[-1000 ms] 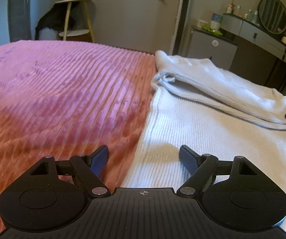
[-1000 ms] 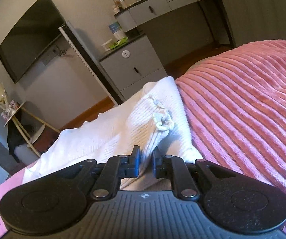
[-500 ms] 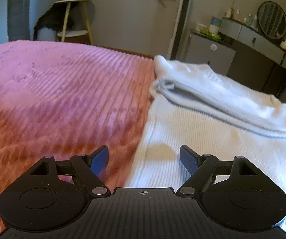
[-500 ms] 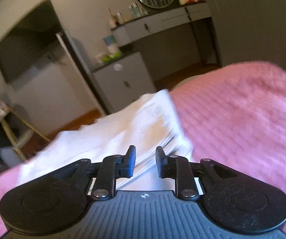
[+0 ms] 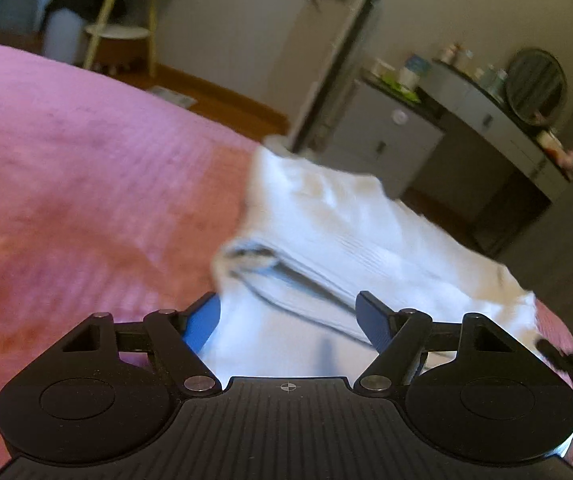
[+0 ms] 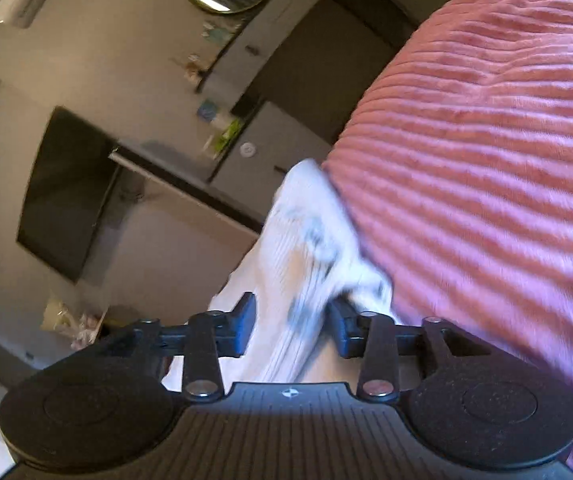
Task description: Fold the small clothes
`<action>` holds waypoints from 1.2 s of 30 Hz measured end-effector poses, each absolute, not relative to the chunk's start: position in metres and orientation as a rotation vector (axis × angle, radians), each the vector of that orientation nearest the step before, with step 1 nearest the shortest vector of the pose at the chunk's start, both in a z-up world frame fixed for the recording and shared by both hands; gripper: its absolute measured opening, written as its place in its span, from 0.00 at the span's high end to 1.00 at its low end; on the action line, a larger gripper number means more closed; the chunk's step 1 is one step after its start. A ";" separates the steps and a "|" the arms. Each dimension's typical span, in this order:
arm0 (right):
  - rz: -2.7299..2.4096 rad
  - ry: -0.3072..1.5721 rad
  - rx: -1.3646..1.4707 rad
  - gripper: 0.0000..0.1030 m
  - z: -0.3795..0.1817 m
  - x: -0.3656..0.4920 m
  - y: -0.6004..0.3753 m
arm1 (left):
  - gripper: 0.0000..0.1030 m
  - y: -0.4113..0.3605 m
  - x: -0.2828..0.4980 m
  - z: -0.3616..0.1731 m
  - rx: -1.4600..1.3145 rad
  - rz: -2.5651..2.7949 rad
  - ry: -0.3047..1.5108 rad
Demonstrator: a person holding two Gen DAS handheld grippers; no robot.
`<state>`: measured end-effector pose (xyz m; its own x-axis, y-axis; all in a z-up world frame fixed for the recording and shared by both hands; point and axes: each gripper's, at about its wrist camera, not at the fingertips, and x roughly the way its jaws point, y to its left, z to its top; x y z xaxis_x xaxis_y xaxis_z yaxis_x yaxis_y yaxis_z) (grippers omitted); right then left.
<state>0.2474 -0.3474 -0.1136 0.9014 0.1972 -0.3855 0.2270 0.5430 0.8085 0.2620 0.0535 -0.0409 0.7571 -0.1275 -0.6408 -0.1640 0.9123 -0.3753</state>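
Note:
A white ribbed garment (image 5: 326,232) lies partly folded on the pink ribbed bedspread (image 5: 86,200). My left gripper (image 5: 288,316) is open, low over the garment's near left part, with the folded layer just ahead. In the right wrist view the garment (image 6: 306,248) runs between the fingers of my right gripper (image 6: 292,318). The jaws stand partly apart with cloth between them, and the view is tilted and blurred. Part of the right gripper shows at the left wrist view's right edge (image 5: 566,360).
The bedspread (image 6: 486,160) fills the right of the right wrist view. Beyond the bed stand a grey cabinet (image 5: 390,132), a dresser with a round mirror (image 5: 534,88), a wall television (image 6: 66,192) and a small side table (image 5: 118,32).
My left gripper moved forward and right over the garment. My right gripper's jaws widened from nearly shut and it rolled sharply; cloth now lies between its fingers.

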 end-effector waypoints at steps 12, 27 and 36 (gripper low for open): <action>0.012 0.415 0.945 0.89 -0.106 0.269 -0.353 | 0.46 0.050 0.310 -0.061 -0.330 0.065 0.695; 0.042 0.661 0.398 0.63 -0.069 0.178 -0.305 | 0.09 0.079 0.186 -0.068 -0.219 0.013 0.858; 0.031 0.782 0.381 0.51 -0.071 0.110 -0.300 | 0.00 0.074 0.153 -0.069 -0.199 -0.003 0.912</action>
<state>0.1095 -0.2998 -0.0707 0.7127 0.1670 -0.6813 0.1129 0.9313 0.3463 0.1533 0.0741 -0.0690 0.6137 -0.0872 -0.7847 -0.0817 0.9815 -0.1730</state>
